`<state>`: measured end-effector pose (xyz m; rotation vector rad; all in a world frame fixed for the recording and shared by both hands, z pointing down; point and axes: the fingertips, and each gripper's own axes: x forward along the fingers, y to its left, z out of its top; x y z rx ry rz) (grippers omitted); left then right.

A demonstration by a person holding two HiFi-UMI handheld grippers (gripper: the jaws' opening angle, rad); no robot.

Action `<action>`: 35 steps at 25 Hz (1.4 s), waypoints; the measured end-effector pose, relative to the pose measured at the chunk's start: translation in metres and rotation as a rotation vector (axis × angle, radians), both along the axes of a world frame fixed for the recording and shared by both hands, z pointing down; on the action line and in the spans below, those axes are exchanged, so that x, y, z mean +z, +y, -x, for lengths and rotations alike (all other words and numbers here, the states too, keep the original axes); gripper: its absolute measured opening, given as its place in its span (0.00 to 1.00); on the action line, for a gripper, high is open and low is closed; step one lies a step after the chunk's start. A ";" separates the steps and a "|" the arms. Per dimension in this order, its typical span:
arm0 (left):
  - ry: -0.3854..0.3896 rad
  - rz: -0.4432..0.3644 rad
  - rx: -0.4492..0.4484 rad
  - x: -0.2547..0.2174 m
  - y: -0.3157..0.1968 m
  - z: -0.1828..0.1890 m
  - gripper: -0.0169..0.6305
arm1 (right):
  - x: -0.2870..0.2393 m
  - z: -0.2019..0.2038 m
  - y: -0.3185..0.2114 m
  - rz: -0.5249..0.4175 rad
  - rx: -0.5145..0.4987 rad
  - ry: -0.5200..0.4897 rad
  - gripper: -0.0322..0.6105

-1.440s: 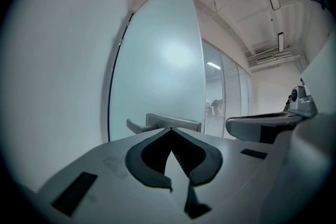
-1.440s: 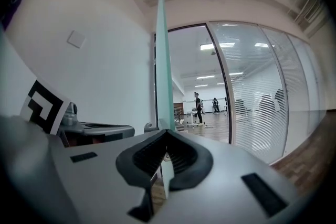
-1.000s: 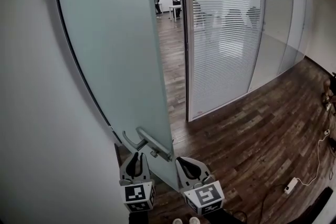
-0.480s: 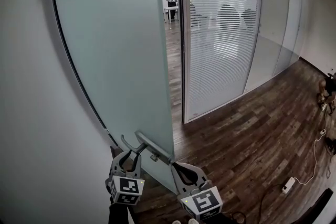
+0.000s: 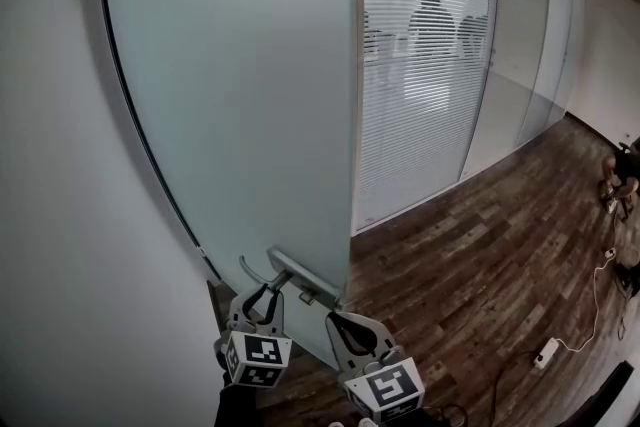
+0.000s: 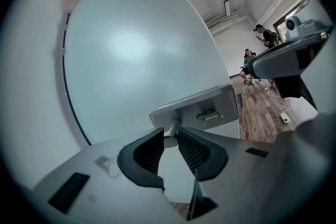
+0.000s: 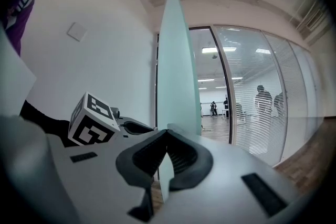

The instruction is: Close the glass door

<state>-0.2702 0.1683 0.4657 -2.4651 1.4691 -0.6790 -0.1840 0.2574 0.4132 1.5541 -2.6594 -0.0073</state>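
Left gripper first. Its jaws have just been opening and now sit a little apart, with the stem of the handle between the tips. It's snug on both sides, but I'd call that hooked, not clamped.

Right gripper has its tips together with nothing in them. It points at the free edge of the door, which I see dead edge-on from there.

The bit that matters is that the handle is straight ahead of my left jaws. Its lever runs level along the door face, so its long axis lies across the jaws. That makes my left hand the one actually on the handle. The right sits just beside it, low down at the door's edge, so it's second in line.

The lock sits right behind the stem on the glass.

From the head view the door's edge has reached the post. From the right gripper view there's open space to the right of that edge, though. So my guess is it's ajar, with only a last bit of swing toward the post left.

Count: one door, one handle, one lock, one post, two grippers. Past the post there's one wall of blinds, with wood floor below it.
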 end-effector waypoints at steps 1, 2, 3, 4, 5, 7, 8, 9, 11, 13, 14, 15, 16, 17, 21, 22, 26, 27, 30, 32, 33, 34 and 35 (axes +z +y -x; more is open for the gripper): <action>-0.008 -0.001 0.007 -0.001 -0.002 -0.003 0.16 | -0.001 0.000 -0.002 -0.001 0.007 -0.003 0.05; -0.016 0.000 0.015 -0.001 -0.005 -0.005 0.16 | -0.001 0.000 -0.004 -0.005 0.013 -0.007 0.05; -0.022 0.002 0.022 -0.002 -0.008 -0.007 0.16 | -0.001 0.000 -0.006 -0.004 0.020 -0.008 0.05; -0.025 0.004 0.028 -0.002 -0.010 -0.009 0.16 | 0.000 -0.001 -0.006 0.003 0.030 -0.008 0.05; -0.026 0.005 0.032 -0.001 -0.011 -0.011 0.16 | 0.003 -0.003 -0.005 0.016 0.043 -0.006 0.05; -0.028 0.007 0.035 0.001 -0.014 -0.017 0.16 | 0.006 -0.008 -0.006 0.032 0.075 -0.004 0.05; -0.027 0.009 0.035 0.001 -0.017 -0.021 0.16 | 0.006 -0.011 -0.008 0.033 0.090 -0.005 0.05; -0.026 0.011 0.034 0.000 -0.020 -0.024 0.16 | 0.006 -0.013 -0.010 0.031 0.101 -0.006 0.05; -0.024 0.017 0.031 0.000 -0.027 -0.030 0.16 | 0.007 -0.019 -0.015 0.017 0.118 -0.006 0.05; -0.024 0.020 0.038 0.001 -0.034 -0.037 0.16 | 0.007 -0.028 -0.020 0.012 0.145 -0.005 0.05; -0.024 0.021 0.044 0.001 -0.038 -0.040 0.16 | 0.007 -0.032 -0.023 0.022 0.160 -0.007 0.05; -0.024 0.022 0.050 0.001 -0.042 -0.044 0.16 | 0.008 -0.036 -0.026 0.030 0.170 -0.010 0.05; -0.025 0.023 0.056 0.001 -0.045 -0.048 0.16 | 0.008 -0.040 -0.029 0.032 0.174 -0.010 0.05; -0.026 0.022 0.061 0.000 -0.049 -0.052 0.16 | 0.008 -0.043 -0.033 0.028 0.174 -0.008 0.05; -0.035 0.017 0.072 0.000 -0.067 -0.072 0.16 | 0.008 -0.062 -0.052 0.018 0.174 -0.006 0.05; -0.037 0.022 0.071 0.001 -0.072 -0.077 0.16 | 0.008 -0.068 -0.058 0.020 0.176 -0.007 0.05; -0.051 0.027 0.059 -0.001 -0.089 -0.099 0.16 | 0.004 -0.087 -0.078 0.011 0.158 0.001 0.05; -0.061 0.024 0.060 -0.001 -0.093 -0.105 0.16 | 0.004 -0.092 -0.082 0.014 0.154 -0.001 0.05; -0.119 0.008 0.064 0.003 -0.109 -0.119 0.16 | 0.009 -0.107 -0.097 0.031 0.158 -0.011 0.05; -0.174 -0.021 0.051 0.002 -0.124 -0.124 0.16 | 0.009 -0.116 -0.109 0.033 0.163 -0.015 0.05; -0.206 -0.041 0.045 0.000 -0.131 -0.125 0.16 | 0.009 -0.120 -0.115 0.034 0.166 -0.016 0.05; -0.242 -0.060 0.045 -0.002 -0.137 -0.126 0.18 | 0.008 -0.125 -0.120 0.034 0.168 -0.018 0.05; -0.286 -0.075 0.052 -0.003 -0.143 -0.129 0.19 | 0.008 -0.131 -0.124 0.034 0.170 -0.023 0.05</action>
